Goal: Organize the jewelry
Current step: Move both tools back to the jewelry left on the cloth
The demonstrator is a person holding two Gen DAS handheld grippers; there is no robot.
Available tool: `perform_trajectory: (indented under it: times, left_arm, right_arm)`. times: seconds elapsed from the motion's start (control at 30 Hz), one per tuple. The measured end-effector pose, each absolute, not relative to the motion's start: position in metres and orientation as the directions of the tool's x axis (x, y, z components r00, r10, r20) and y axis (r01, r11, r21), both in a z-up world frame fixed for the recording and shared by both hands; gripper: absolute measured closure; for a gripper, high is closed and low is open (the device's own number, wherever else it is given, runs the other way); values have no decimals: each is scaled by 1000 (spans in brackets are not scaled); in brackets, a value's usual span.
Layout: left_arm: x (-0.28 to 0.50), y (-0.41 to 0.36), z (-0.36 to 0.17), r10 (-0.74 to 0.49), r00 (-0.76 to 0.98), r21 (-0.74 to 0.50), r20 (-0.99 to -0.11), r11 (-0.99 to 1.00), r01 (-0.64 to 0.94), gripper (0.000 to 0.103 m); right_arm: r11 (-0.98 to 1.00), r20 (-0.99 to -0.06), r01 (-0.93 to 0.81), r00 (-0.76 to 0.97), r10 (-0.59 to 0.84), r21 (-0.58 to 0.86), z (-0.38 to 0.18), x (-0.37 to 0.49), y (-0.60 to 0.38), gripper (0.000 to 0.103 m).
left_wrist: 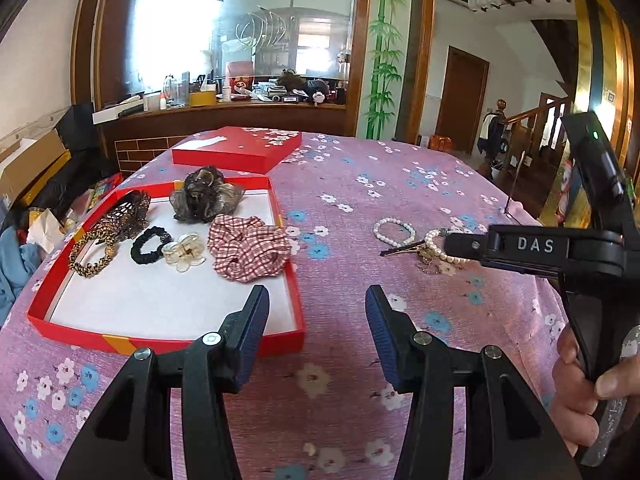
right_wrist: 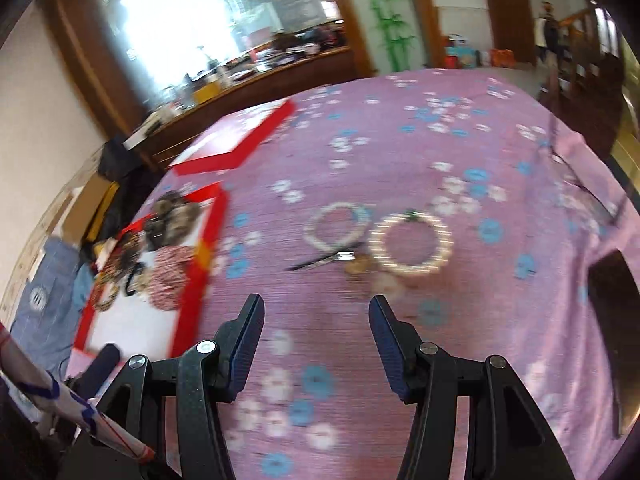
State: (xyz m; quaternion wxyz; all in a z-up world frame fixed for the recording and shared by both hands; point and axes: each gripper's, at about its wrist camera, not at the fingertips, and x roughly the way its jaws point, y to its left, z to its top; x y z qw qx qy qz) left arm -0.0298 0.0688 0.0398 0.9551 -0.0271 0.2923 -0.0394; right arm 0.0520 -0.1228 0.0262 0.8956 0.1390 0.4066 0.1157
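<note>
An open red box [left_wrist: 80,334] with a white floor holds a plaid scrunchie [left_wrist: 250,248], a clear claw clip [left_wrist: 184,254], a black scrunchie [left_wrist: 151,245], leopard-print pieces [left_wrist: 120,216] and a brown gauze clip [left_wrist: 204,196]. My left gripper [left_wrist: 316,304] stands open over the purple cloth beside the box's near right corner, with nothing in it. On the cloth lie two pearl bracelets [right_wrist: 340,228] [right_wrist: 412,240], a dark hair pin [right_wrist: 324,260] and a small gold piece [right_wrist: 360,266]. My right gripper [right_wrist: 316,316] is open just short of them; in the left wrist view its fingertip [left_wrist: 460,246] covers part of one bracelet.
The box's red lid [left_wrist: 236,152] lies at the back of the flowered tablecloth [left_wrist: 360,184]. A hand [left_wrist: 576,380] holds the right gripper's handle. Cardboard and clutter [left_wrist: 36,184] sit beyond the table's left edge, with a wooden counter [left_wrist: 224,108] behind. The cloth drops off at the right.
</note>
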Motion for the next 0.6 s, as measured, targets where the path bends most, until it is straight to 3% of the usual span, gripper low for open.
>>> perform_trajectory:
  times: [0.37, 0.6]
  left_arm:
    - [-20, 55, 32, -89, 789, -58, -608, 996, 68, 51]
    - [-18, 54, 32, -97, 785, -58, -612, 995, 79, 51]
  right_arm:
    - [921, -727, 39, 628, 278, 387, -2, 66, -161, 45]
    - [919, -750, 82, 608, 260, 385, 6, 63, -171, 52]
